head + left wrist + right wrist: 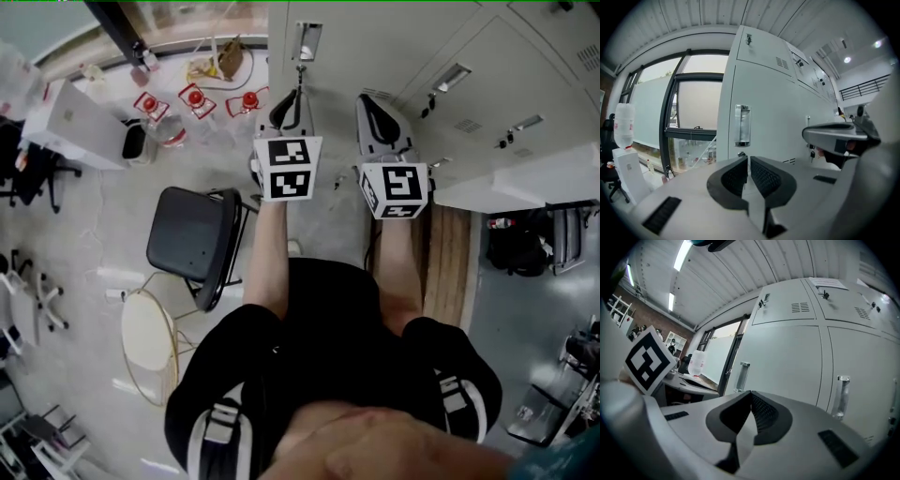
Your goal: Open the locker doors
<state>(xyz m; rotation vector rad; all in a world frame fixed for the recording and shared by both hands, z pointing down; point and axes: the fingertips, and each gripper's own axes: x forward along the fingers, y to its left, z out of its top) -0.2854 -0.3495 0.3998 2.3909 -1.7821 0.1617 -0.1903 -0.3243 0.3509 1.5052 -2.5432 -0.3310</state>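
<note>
While every locker door (323, 56) in view stands shut, the bank of pale grey lockers fills the upper right of the head view, directly ahead of the person. That view shows three bar handles on the fronts; the nearest handle (309, 42) lies just beyond the left gripper. The right gripper view shows two tall lower doors side by side, each with one clear upright handle (742, 377), and smaller vented doors above them. In the left gripper view a single tall door (787, 126) faces the camera, its handle (742, 125) above the jaw tips and apart from them.

There are two grippers, each carrying one marker cube. The left gripper (748, 161) has its jaws drawn together with only a thin slit between the ribbed pads and nothing in it. The right gripper (751, 397) is likewise closed, pads meeting at the tips, empty, and pointed at the doors without touching them.

To the person's left, on the floor, stand one black chair (192, 239), one round white stool (150, 337) on a wire frame, and three red-centred objects (195, 97) near the window.
</note>
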